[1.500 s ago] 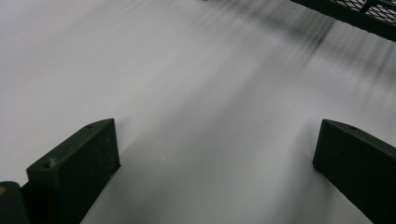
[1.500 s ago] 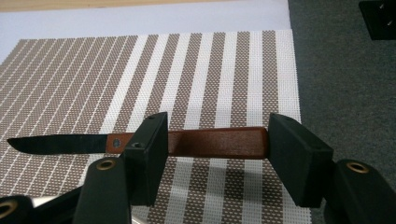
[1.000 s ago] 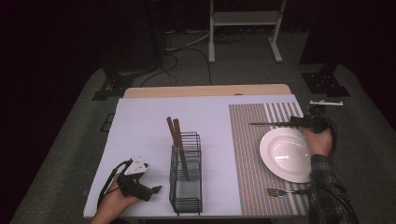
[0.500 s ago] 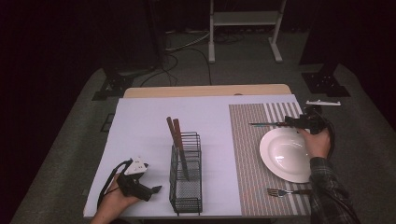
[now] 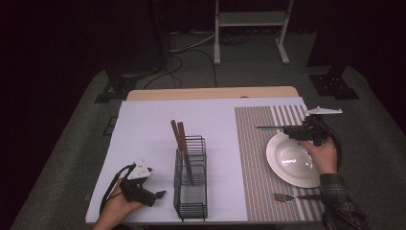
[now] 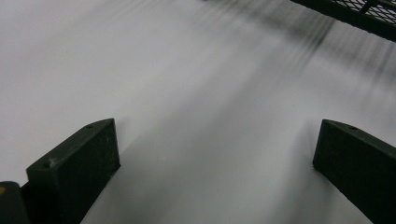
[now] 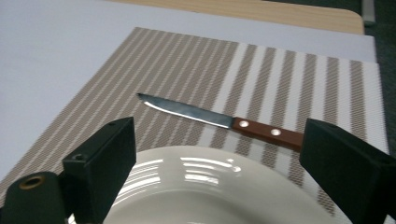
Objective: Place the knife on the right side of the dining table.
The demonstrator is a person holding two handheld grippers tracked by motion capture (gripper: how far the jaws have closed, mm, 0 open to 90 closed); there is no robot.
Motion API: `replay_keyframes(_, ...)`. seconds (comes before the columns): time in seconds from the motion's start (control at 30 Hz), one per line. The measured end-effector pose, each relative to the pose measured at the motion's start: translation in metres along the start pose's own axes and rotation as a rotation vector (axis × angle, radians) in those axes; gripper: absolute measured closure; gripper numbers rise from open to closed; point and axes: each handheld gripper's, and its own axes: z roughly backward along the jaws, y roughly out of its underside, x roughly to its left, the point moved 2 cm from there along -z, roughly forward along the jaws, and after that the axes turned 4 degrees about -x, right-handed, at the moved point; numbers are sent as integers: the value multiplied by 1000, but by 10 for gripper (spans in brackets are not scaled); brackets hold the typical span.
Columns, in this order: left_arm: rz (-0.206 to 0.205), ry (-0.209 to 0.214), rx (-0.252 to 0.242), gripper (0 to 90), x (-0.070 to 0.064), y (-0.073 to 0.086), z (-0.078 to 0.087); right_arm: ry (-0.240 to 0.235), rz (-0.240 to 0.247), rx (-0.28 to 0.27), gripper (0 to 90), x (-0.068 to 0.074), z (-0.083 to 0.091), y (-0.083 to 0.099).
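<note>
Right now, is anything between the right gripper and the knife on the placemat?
Nothing visible. The right gripper hangs open over the far rim of the plate, and the knife lies flat on the striped placemat just beyond that rim, uncovered.

Left tongs (image 6: 212,163) spread wide, low over white desk (image 6: 163,70); black wire basket (image 6: 355,14) edge top right.
</note>
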Motion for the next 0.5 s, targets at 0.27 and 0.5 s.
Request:
replay_keyframes(0.27, -1, 0, 1, 0, 0, 0, 0, -83, 66, -5, 12, 34, 10, 4)
replay_keyframes(0.5, -2, -1, 1, 0, 0, 0, 0, -168, 151, 8, 0, 71, 14, 12)
